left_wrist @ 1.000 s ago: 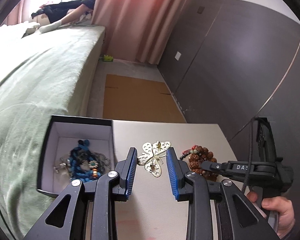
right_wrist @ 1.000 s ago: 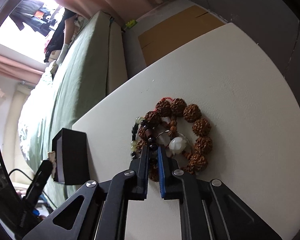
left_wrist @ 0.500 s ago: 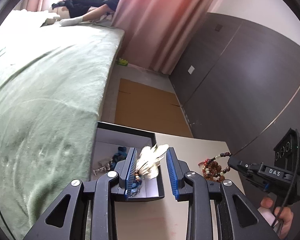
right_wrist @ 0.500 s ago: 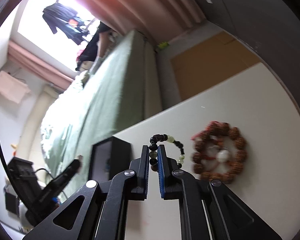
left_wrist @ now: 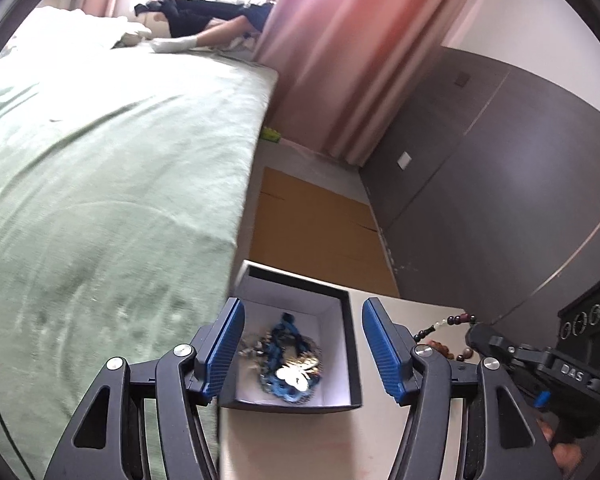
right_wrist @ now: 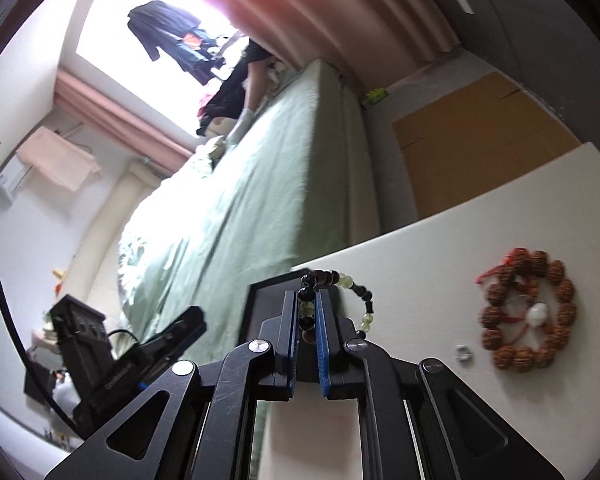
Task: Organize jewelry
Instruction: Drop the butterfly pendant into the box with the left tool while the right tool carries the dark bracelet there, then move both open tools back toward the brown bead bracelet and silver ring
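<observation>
A black box (left_wrist: 350, 344) with a white inside stands on the white table; it holds a blue bead necklace (left_wrist: 286, 330) and the gold butterfly brooch (left_wrist: 296, 376). My left gripper (left_wrist: 302, 346) is open and empty above the box. My right gripper (right_wrist: 307, 314) is shut on a black-and-pale-green bead bracelet (right_wrist: 346, 282), held in the air near the box's edge (right_wrist: 268, 286); it also shows in the left wrist view (left_wrist: 448, 322). A brown seed bracelet (right_wrist: 528, 316) with a white charm lies on the table.
A small silver ring (right_wrist: 463, 353) lies next to the brown bracelet. A green bed (left_wrist: 100, 184) runs along the table's left side. Flat cardboard (left_wrist: 312, 224) lies on the floor beyond, by a dark wall (left_wrist: 500, 184).
My left gripper carried the butterfly brooch over the box, opened and let it drop inside. My right gripper lifted the black-and-green bracelet off the brown one and moved it left toward the box.
</observation>
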### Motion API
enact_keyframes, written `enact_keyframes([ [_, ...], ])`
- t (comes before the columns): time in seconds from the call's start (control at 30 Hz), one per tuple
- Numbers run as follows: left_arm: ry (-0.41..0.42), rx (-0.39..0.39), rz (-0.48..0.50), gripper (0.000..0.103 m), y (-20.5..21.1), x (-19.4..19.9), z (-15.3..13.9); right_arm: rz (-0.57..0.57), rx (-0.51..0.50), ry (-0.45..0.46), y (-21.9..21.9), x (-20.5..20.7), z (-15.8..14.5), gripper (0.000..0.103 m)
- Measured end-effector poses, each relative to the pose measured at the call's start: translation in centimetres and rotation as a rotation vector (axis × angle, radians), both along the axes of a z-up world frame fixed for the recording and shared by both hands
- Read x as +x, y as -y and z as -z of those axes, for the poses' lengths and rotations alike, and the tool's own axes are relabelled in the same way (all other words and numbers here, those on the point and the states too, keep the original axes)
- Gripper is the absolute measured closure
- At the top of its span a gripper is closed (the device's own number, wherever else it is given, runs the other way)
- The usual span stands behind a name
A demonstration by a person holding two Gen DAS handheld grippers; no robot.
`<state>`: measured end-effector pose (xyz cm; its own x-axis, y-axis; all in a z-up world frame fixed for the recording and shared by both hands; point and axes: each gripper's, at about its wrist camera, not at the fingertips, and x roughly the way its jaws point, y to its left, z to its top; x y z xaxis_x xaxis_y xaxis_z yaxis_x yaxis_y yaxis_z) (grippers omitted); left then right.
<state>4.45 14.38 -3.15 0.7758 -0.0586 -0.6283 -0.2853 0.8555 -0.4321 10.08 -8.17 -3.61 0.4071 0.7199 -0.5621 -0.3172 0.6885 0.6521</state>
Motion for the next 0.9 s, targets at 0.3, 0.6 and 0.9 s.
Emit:
enact_keyframes([
  [0.3, 0.028, -0.03, -0.047, 0.041, -1.9, -0.9, -0.5, -0.107, 0.033, 0.027, -4.6, -0.6, -0.4, 0.093],
  [0.6, 0.038, -0.06, -0.081, 0.041, -3.5, -1.2, -0.6, -0.185, 0.051, 0.024, -8.8, -0.5, 0.2, 0.093],
  [0.9, 0.032, -0.062, -0.054, 0.041, -2.8, -0.7, -0.5, -0.099, -0.138, -0.032, -7.0, 0.3, 2.0, 0.066],
])
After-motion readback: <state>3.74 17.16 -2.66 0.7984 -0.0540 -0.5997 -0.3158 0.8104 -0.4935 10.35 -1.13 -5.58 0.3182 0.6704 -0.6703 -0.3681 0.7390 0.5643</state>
